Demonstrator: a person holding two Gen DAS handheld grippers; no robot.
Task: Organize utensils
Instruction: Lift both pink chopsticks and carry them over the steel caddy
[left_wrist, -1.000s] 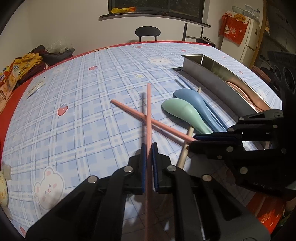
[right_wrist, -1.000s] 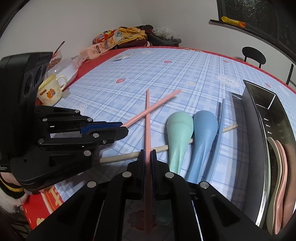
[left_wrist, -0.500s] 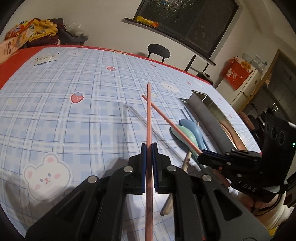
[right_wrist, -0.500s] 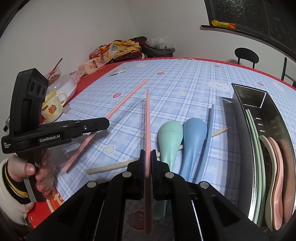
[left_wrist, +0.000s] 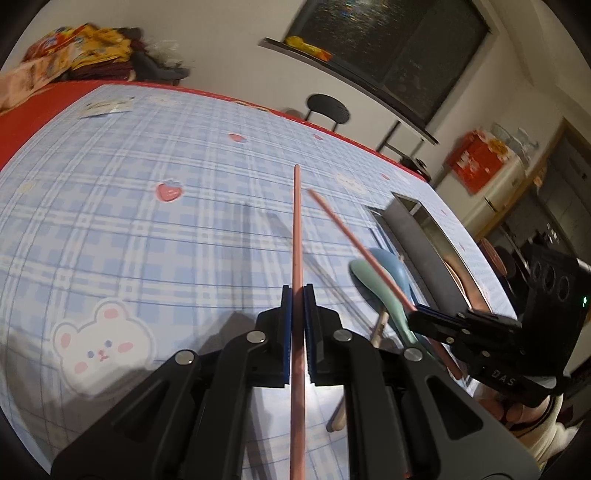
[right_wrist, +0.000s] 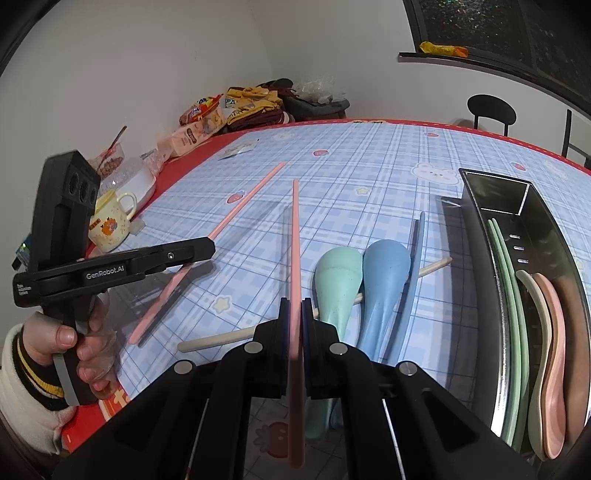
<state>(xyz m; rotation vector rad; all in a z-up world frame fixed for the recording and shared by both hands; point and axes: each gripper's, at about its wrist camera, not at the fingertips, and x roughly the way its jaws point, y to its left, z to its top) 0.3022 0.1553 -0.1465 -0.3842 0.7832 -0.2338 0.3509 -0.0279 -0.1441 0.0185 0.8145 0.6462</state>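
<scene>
The near end of each held chopstick is cut off or lost behind the black claw bodies in its own wrist view. In the left wrist view the scene is blurred, and the tray's contents are hard to make out there.

Two pink chopsticks are counted. One pink chopstick (left_wrist: 297, 236) is clamped in the closed left claw (left_wrist: 297, 295), pointing forward above the checked tabletop (left_wrist: 147, 229). The other pink chopstick (right_wrist: 294, 240) is clamped in the closed right claw (right_wrist: 295, 308), also raised off the cloth. In the right wrist view the left claw (right_wrist: 207, 249) is seen from the side with its chopstick (right_wrist: 243, 201) running through it; the hand (right_wrist: 74, 343) holding that tool is partly hidden by the handle.

On the tabletop two spoons are counted, a green spoon (right_wrist: 338, 280) and a blue spoon (right_wrist: 384, 280), lying side by side, their handles hidden under the right claw. One pale wooden chopstick (right_wrist: 218, 339) lies across beneath them, its middle covered. One blue chopstick (right_wrist: 415, 254) lies just beside the blue spoon, partly hidden by it.

The metal tray (right_wrist: 491, 195) stands at the right, cut off by the frame edge. Two green chopsticks (right_wrist: 506, 295) and several spoons, cream and pink, are seen in it; their exact number cannot be told.

One mug (right_wrist: 110, 225) stands at the far left.
</scene>
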